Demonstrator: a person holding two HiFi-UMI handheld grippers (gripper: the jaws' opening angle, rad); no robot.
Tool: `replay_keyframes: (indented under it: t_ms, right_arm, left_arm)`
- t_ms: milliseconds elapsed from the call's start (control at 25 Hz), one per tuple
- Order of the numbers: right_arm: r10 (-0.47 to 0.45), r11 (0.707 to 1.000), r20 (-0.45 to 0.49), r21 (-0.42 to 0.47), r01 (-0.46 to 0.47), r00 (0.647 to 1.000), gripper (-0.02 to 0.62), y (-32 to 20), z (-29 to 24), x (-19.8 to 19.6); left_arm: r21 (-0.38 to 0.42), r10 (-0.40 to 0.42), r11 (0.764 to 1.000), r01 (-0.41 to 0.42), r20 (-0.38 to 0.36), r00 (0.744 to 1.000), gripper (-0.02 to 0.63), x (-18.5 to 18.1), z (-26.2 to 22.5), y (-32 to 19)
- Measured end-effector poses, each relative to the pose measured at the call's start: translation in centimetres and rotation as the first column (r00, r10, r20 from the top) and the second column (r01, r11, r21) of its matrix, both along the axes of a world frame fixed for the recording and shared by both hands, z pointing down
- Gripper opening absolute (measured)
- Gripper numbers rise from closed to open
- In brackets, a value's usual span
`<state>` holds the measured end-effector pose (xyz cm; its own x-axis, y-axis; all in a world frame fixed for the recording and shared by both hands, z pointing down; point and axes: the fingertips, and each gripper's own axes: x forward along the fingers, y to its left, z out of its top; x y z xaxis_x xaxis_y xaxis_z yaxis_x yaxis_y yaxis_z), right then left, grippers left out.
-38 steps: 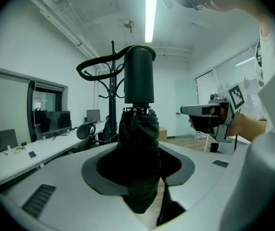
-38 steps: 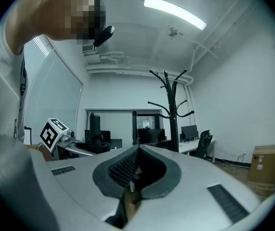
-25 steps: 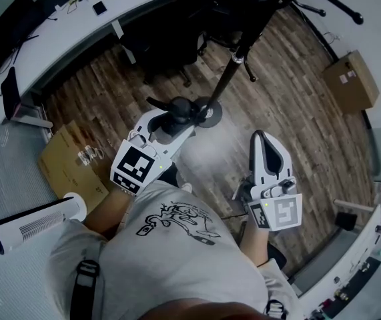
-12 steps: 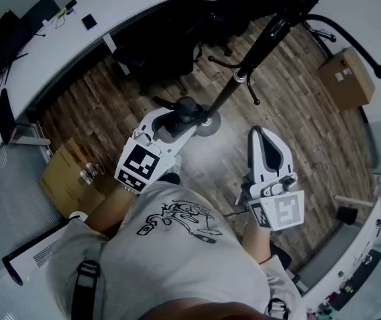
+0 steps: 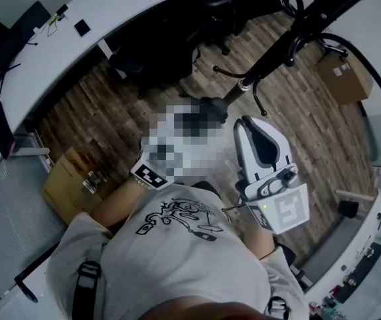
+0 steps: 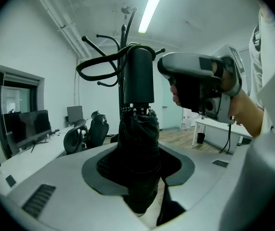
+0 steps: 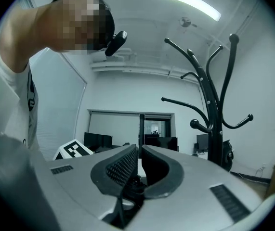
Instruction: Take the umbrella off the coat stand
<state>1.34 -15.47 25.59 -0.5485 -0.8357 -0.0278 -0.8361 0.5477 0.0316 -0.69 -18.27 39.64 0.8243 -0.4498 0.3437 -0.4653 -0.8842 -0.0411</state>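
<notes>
Left tool (image 6: 138, 165): jaws clamped on the folded umbrella (image 6: 138, 124), pads pressing its black fabric from both sides; bare left forearm (image 5: 113, 207) reaches forward from the torso. Right tool (image 7: 138, 150): jaws together, nothing between them, held about level just beside the left one, marker cube (image 5: 285, 209) nearest the body, right forearm (image 5: 265, 242) tucked below it.

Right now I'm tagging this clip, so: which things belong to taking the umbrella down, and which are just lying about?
Job: umbrella, left claw closed on it, coat stand.
Lying about: cardboard box, office chair, white desk.
</notes>
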Motion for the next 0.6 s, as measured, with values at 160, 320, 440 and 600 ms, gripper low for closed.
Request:
replay_keyframes:
  t_ms: [160,320,440,600]
  right_arm:
    - [-0.032,0.999,0.006,0.006,0.032,0.999,0.062,-1.3,-0.4,-0.9]
    - [-0.045,0.999,0.008,0.008,0.045,0.999,0.072,-2.1,-0.8,-0.2]
    - [-0.064,0.998,0.009,0.004,0.064,0.998,0.078,-2.4,-1.0,0.6]
    - [-0.074,0.997,-0.007,0.010,0.074,0.997,0.078,-2.3,-1.5,1.8]
  left_arm:
    - [0.005,0.031,0.999,-0.031,0.014,0.999,0.202,1.1,0.1,-1.0]
    - [0.011,0.048,0.999,-0.048,0.026,0.998,0.202,2.4,-0.1,-1.6]
    - [0.018,0.053,0.998,-0.054,0.036,0.998,0.202,3.6,-0.4,-2.1]
    - [0.022,0.050,0.998,-0.051,0.045,0.998,0.202,5.0,-0.8,-2.2]
